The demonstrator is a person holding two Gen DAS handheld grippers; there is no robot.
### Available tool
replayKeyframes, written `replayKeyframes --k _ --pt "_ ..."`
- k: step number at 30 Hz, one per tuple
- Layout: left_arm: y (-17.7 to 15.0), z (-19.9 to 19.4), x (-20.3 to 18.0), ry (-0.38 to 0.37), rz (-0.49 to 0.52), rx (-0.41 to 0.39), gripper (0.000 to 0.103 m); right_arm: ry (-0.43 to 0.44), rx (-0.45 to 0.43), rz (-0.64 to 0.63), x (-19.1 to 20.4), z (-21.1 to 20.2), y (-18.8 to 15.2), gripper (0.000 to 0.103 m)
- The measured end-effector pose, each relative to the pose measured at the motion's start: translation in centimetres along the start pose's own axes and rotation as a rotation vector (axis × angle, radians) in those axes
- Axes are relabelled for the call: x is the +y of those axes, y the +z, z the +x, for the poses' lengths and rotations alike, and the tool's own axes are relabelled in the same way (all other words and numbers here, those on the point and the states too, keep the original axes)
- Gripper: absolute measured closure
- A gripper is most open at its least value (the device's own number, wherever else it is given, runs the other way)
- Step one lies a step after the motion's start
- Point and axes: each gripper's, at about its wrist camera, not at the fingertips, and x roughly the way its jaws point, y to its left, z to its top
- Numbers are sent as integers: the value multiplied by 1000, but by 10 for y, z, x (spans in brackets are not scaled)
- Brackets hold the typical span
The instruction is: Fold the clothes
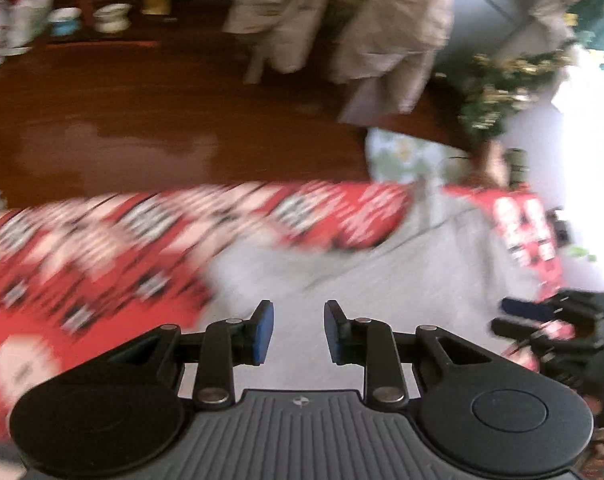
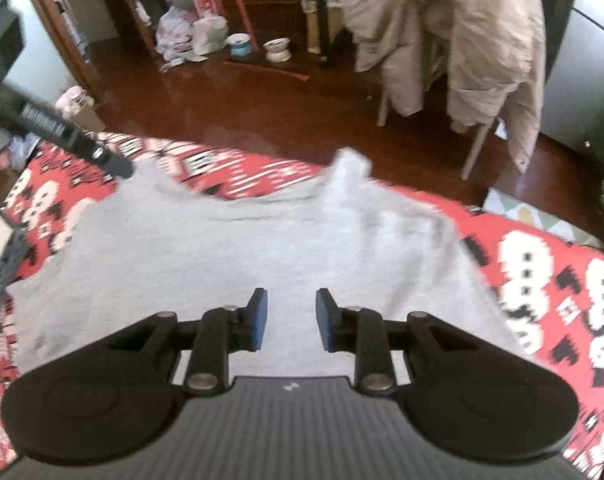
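Note:
A light grey garment [image 2: 238, 248] lies spread on a red, white and black patterned cover [image 2: 561, 280], its far edge rumpled into a small peak. My right gripper [image 2: 290, 320] hangs above the garment's near part, open, with nothing between its blue pads. In the left wrist view, which is blurred, the same grey garment [image 1: 381, 280] shows on the red cover [image 1: 82, 260]. My left gripper [image 1: 298, 332] is open above it and holds nothing. The other gripper's black fingers [image 1: 541, 320] show at the right edge of that view, and a black gripper part [image 2: 62, 132] crosses the right wrist view's upper left.
Beyond the cover is a dark red polished floor [image 2: 242, 104]. A beige coat [image 2: 461, 40] hangs over a chair at the back right. Two small bowls [image 2: 278, 48] and white bags [image 2: 190, 36] sit by shelves at the back. A green plant [image 1: 497, 92] stands at the right.

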Motion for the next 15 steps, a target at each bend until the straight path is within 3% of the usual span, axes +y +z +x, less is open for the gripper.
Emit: replayKeyframes --k 5,10,15 --pt "-55 -35 54 113 -91 4 77 52 6 -35 61 2 -2 74" --pt "-90 -45 74 152 18 106 77 107 32 -80 123 11 -8 73" --pt "-116 -29 68 183 231 208 79 177 87 -88 181 20 -28 73"
